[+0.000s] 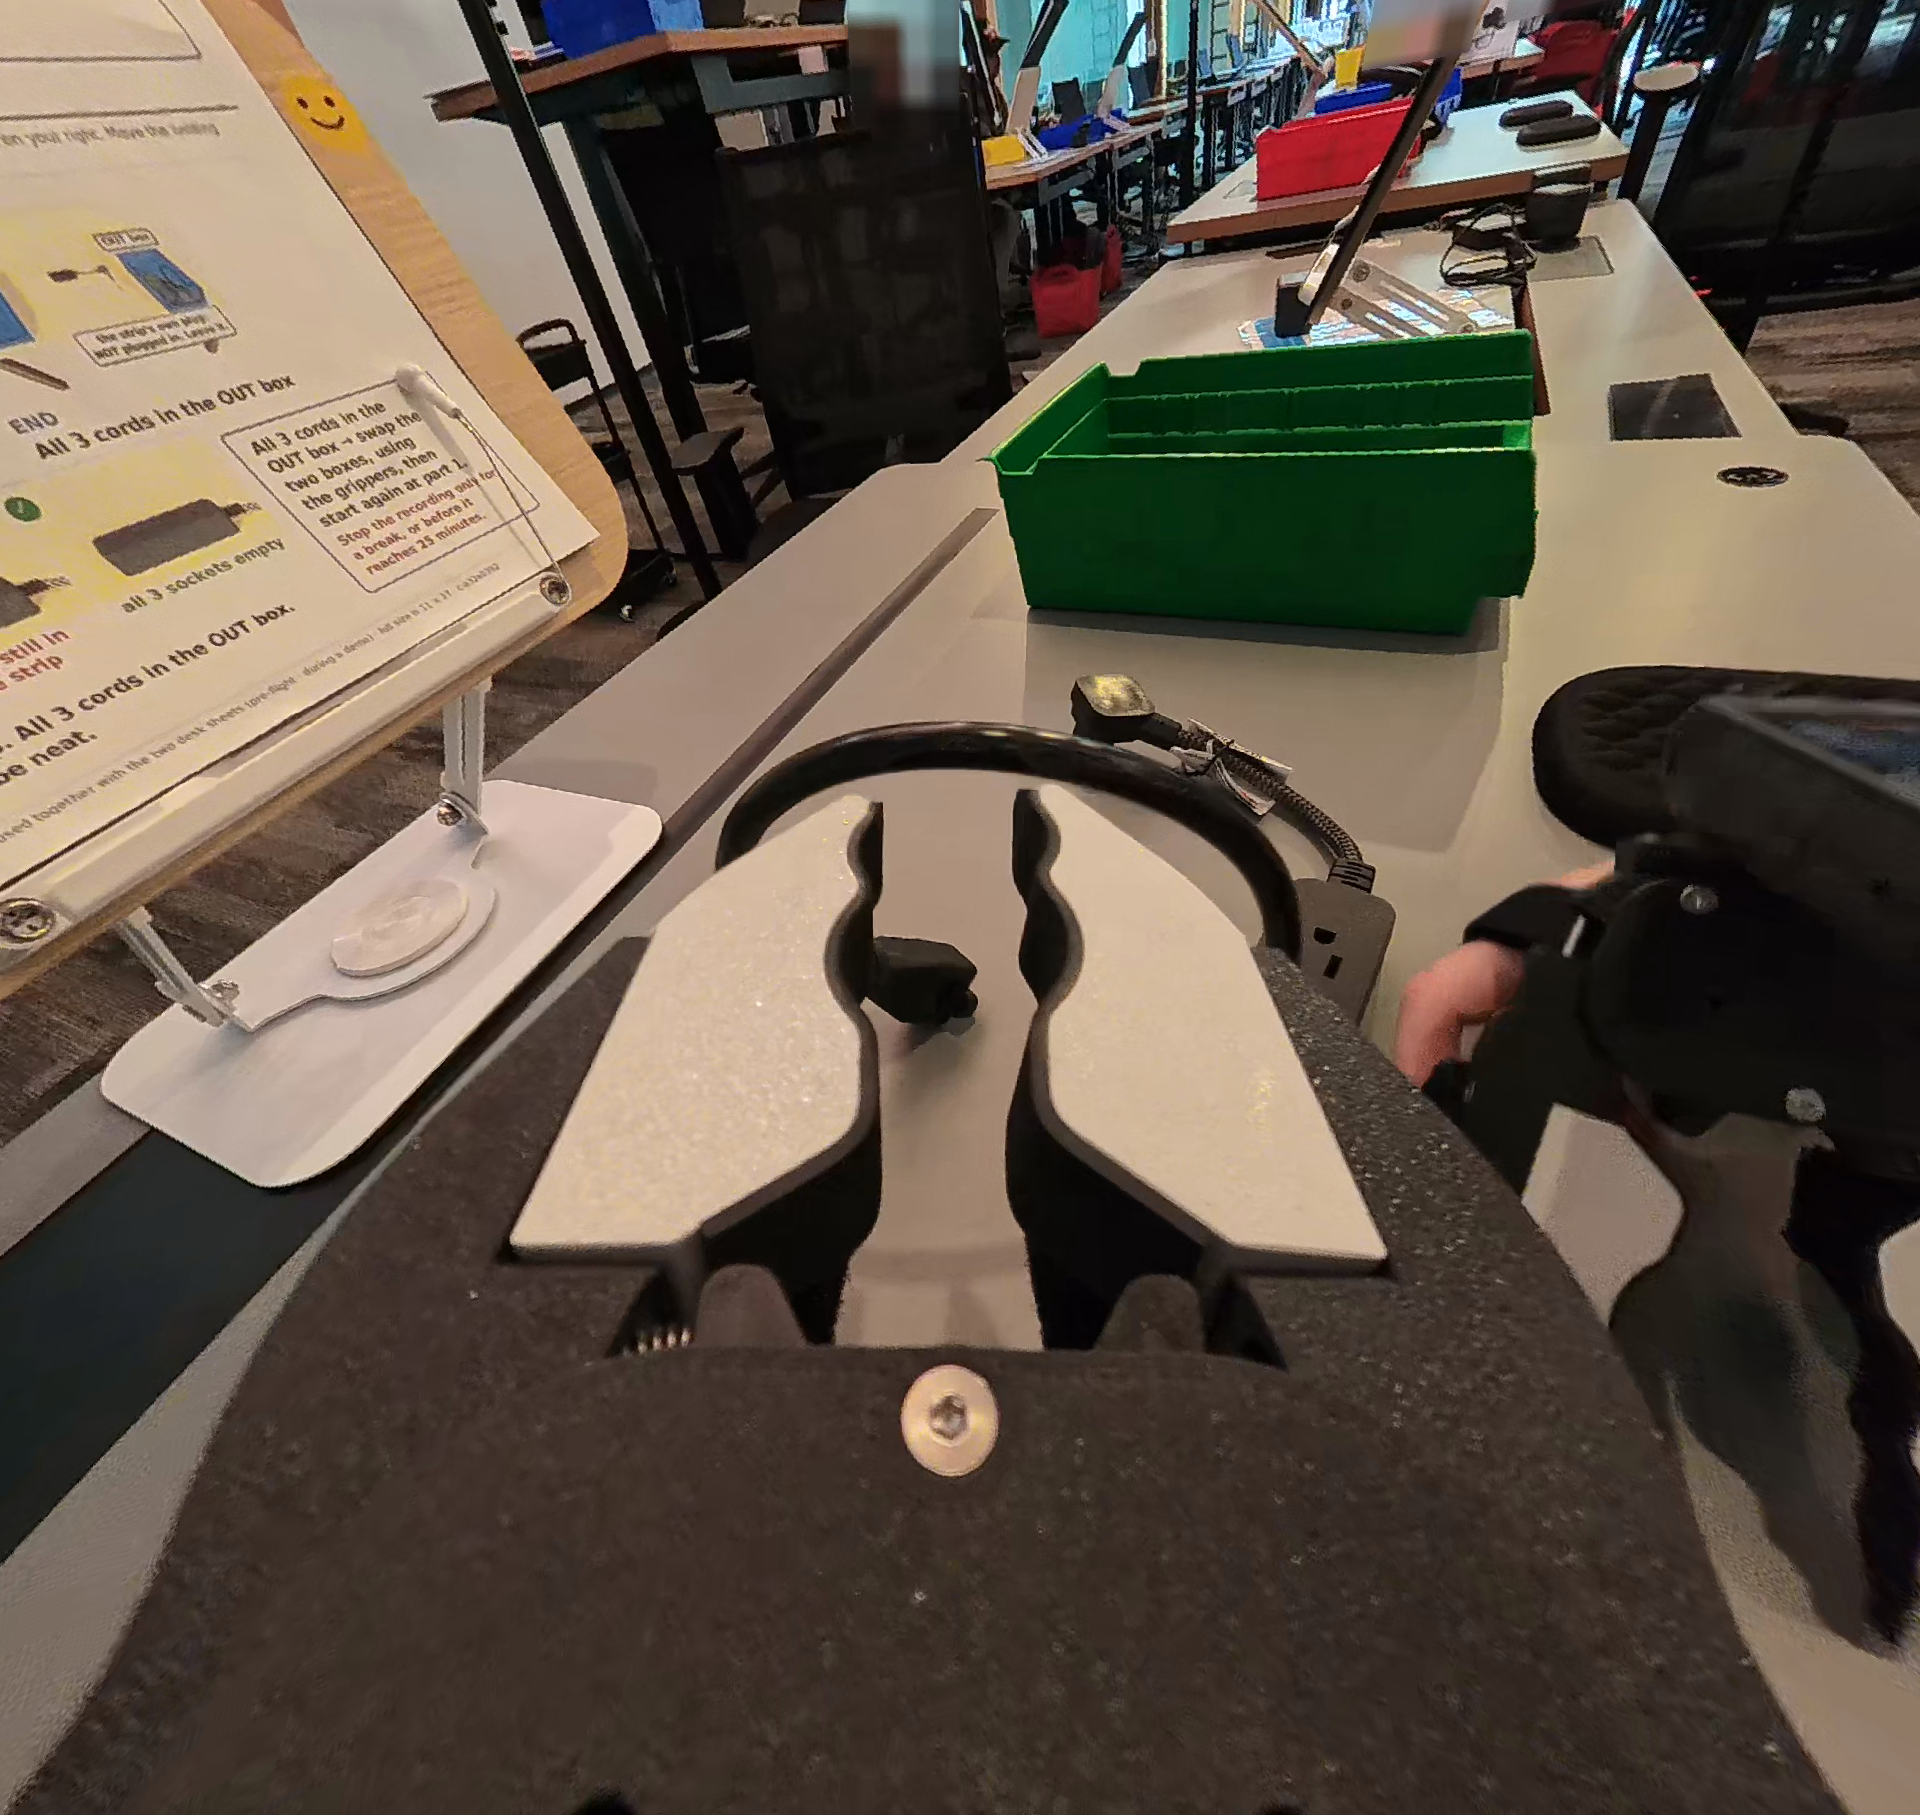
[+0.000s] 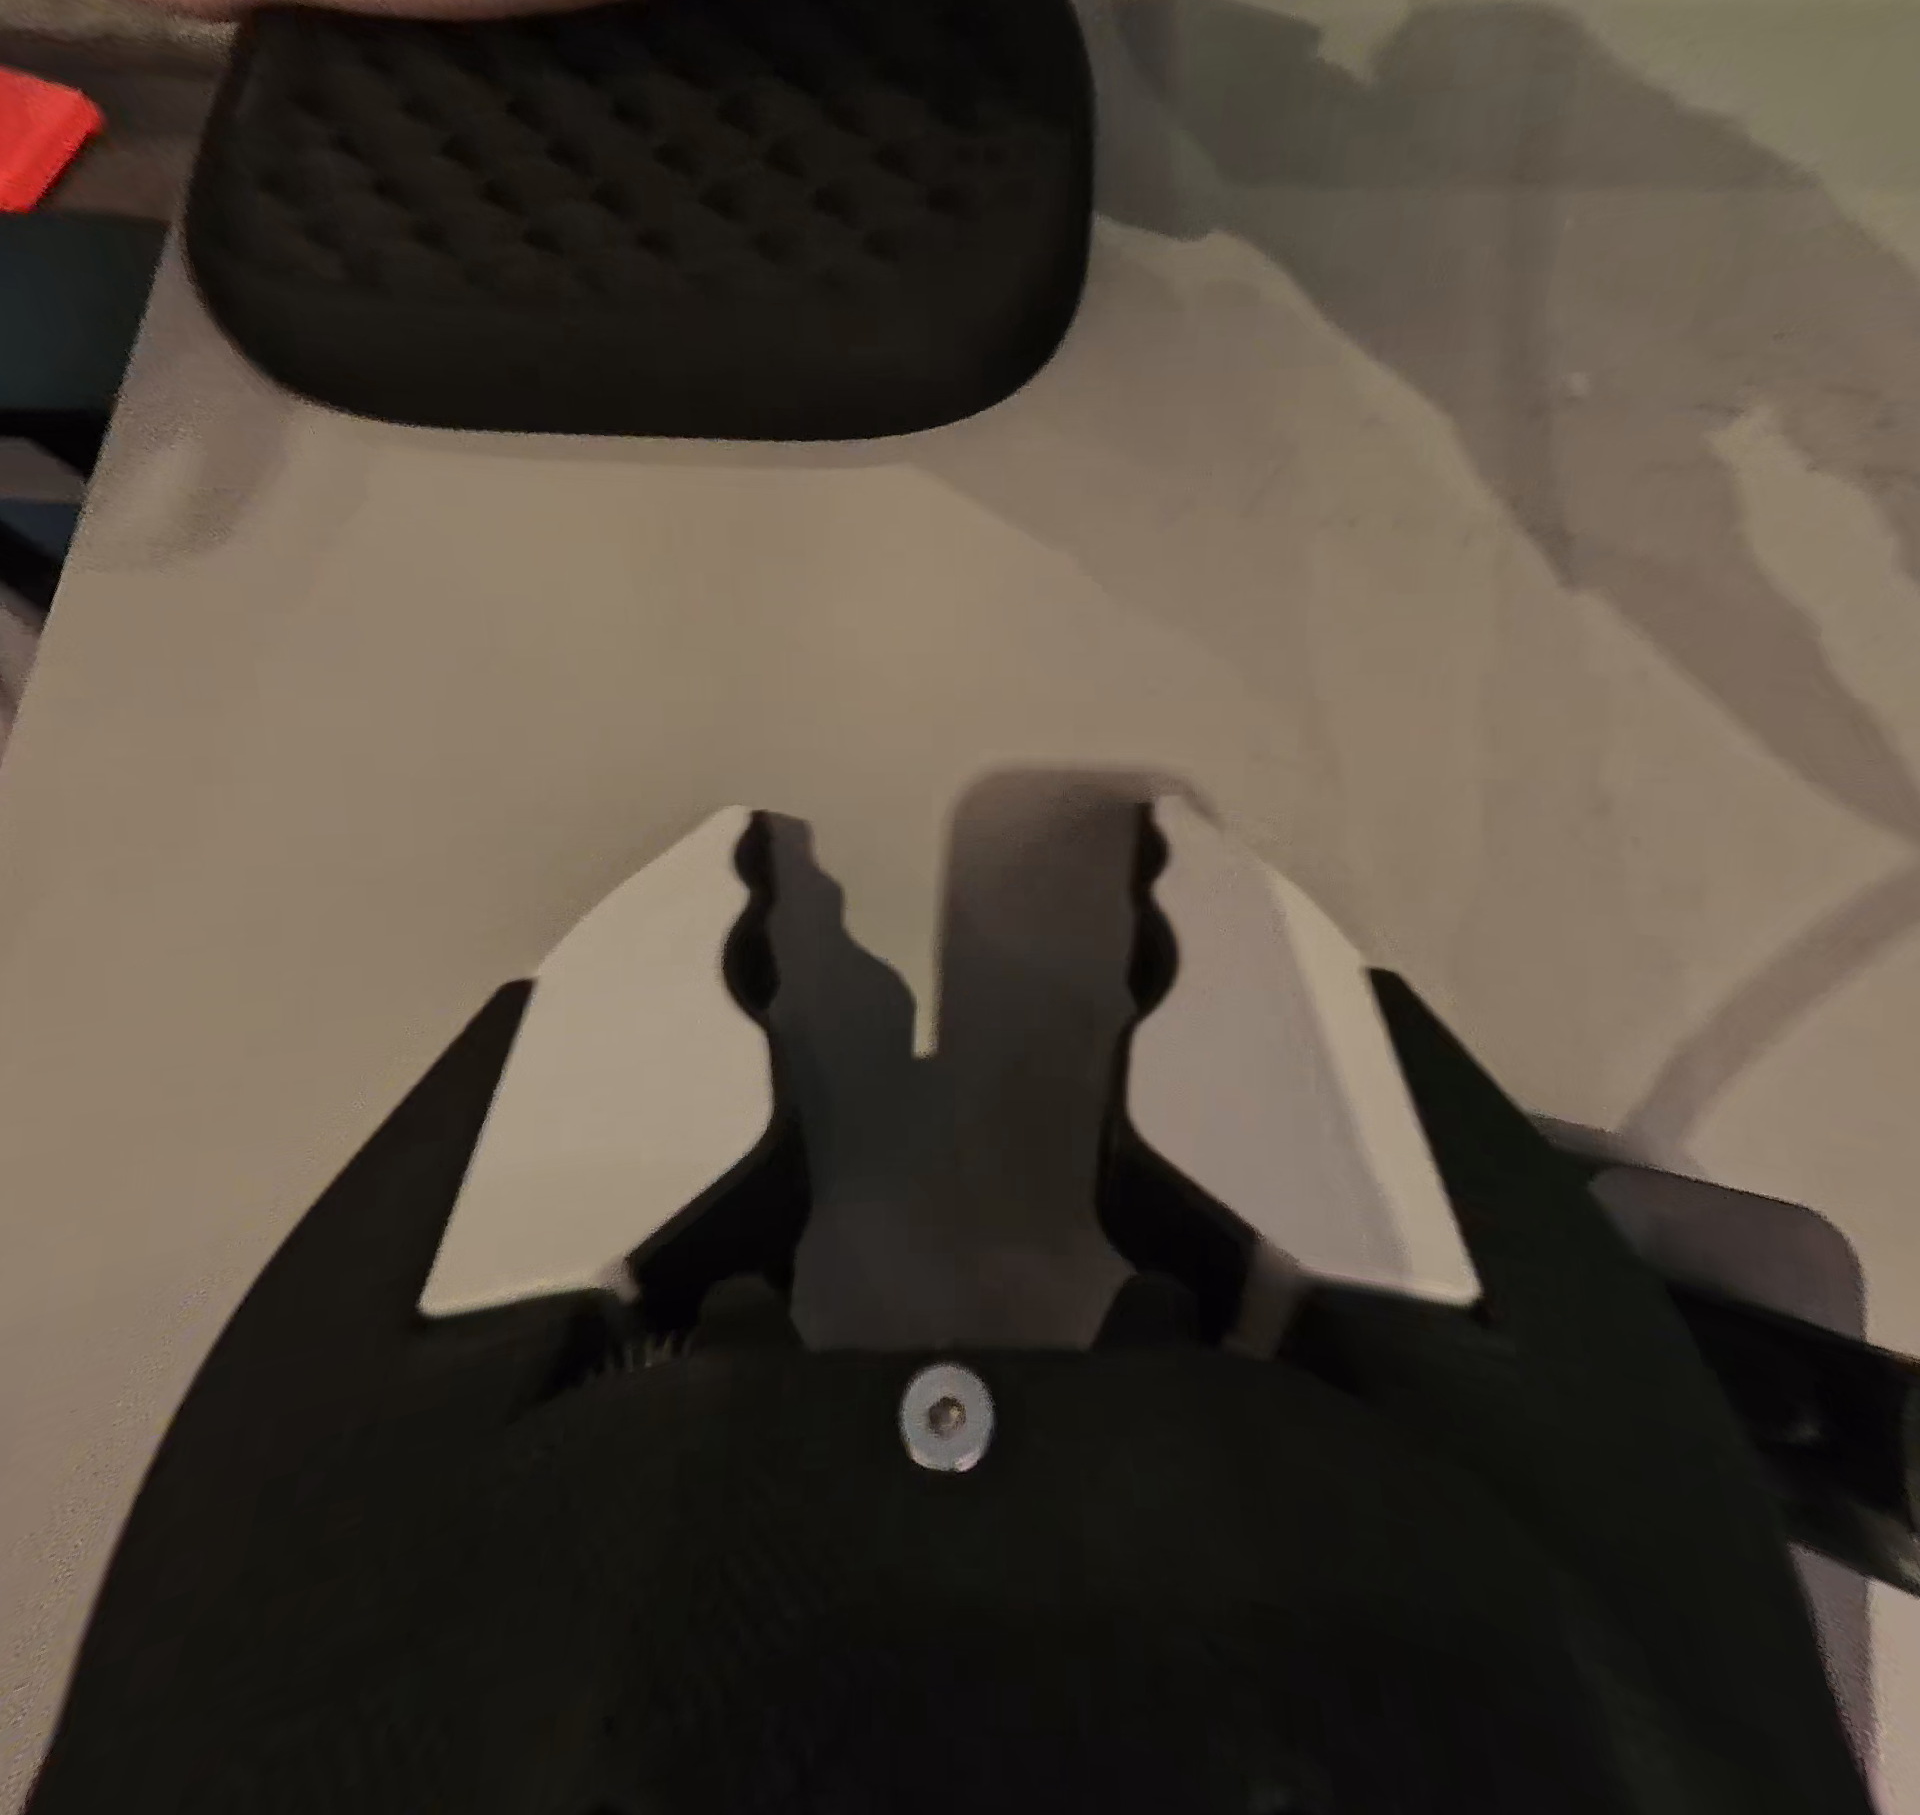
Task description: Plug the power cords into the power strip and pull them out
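Note:
In the left wrist view, my left gripper (image 1: 945, 809) hovers over the grey table (image 1: 1299, 726) with its jaws apart. A small black plug (image 1: 925, 976) shows in the gap close to the left finger; I cannot tell if it is touched. A thick black cord (image 1: 987, 739) arcs past the fingertips to the black power strip (image 1: 1340, 934), mostly hidden behind my right finger. Another black plug (image 1: 1117, 700) on a braided cable lies farther out. My right gripper (image 2: 951, 815) is open and empty over bare table; a hand holds it at the right of the left wrist view (image 1: 1714, 934).
A green bin (image 1: 1278, 498) stands on the table beyond the cords. An instruction sheet on a wooden stand (image 1: 260, 435) stands at the left edge. A black padded rest (image 2: 634, 217) lies in front of the right gripper. A black part (image 2: 1787, 1350) sits at its lower right. The gap from one gripper's tips to the other's is roughly 20 centimeters. The small black plug (image 1: 925, 976) sits 15 centimeters or so from the ends of my left fingers.

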Demonstrator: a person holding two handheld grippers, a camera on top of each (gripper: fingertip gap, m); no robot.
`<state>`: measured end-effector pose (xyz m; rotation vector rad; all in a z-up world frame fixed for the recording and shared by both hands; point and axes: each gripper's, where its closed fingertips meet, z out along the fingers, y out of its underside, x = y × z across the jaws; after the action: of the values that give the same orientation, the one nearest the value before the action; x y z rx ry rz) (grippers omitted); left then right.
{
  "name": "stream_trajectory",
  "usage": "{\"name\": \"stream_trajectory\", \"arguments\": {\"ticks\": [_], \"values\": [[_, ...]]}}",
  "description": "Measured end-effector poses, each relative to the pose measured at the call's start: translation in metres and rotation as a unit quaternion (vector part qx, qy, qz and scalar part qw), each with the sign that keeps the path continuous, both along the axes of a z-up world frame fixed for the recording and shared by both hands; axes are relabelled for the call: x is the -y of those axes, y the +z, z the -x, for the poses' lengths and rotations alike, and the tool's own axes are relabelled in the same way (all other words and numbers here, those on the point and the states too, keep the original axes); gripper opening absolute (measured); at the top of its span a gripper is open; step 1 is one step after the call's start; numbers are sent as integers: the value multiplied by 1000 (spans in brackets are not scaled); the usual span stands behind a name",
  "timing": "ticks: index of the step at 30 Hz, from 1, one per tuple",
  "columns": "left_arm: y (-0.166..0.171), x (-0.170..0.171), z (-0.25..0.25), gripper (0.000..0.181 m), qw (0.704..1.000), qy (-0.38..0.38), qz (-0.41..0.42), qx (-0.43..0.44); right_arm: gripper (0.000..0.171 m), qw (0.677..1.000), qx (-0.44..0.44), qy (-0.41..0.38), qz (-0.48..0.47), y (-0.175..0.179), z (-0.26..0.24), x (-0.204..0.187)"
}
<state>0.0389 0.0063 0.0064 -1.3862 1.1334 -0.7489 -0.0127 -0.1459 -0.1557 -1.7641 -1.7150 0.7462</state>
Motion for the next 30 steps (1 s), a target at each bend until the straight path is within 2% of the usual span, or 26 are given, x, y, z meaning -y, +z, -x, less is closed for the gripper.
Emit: {"name": "stream_trajectory", "arguments": {"ticks": [3,5,7,9,10,12,15,18,21,22,24,27,30], "values": [[-7,-3,0,23,1000,4,6,-8,40,998,-56,-5,-9,33,-4,-4],[-11,-5,0,23,1000,4,13,-13,39,990,-131,-15,-53,74,-12,-9],[-17,-5,-2,23,1000,-1,21,-19,49,981,-173,-30,-88,102,-30,-14],[-27,-2,-4,24,999,-16,31,-34,60,976,-160,-68,-127,108,-52,-31],[-33,0,-6,24,998,-26,37,-44,57,975,-147,-88,-142,106,-63,-41],[-45,-1,-7,24,996,-29,51,-62,21,974,-143,-96,-148,101,-77,-53],[-58,2,-11,24,993,-43,74,-83,20,975,-194,-50,-93,103,-81,-43],[-58,12,-17,24,991,-71,87,-78,22,955,-271,-55,-107,127,-81,-43],[-56,13,-17,24,991,-72,84,-77,21,950,-305,-34,-59,139,-84,-32],[-58,12,-16,24,991,-70,84,-79,14,950,-310,-27,-28,139,-88,-29],[-62,12,-15,24,989,-72,95,-84,13,956,-285,-51,55,122,-101,-34],[-70,14,-16,23,986,-80,112,-97,13,958,-180,-191,116,69,-134,-77],[-79,17,-18,23,981,-88,123,-120,17,931,-174,-278,161,48,-155,-103]]}}
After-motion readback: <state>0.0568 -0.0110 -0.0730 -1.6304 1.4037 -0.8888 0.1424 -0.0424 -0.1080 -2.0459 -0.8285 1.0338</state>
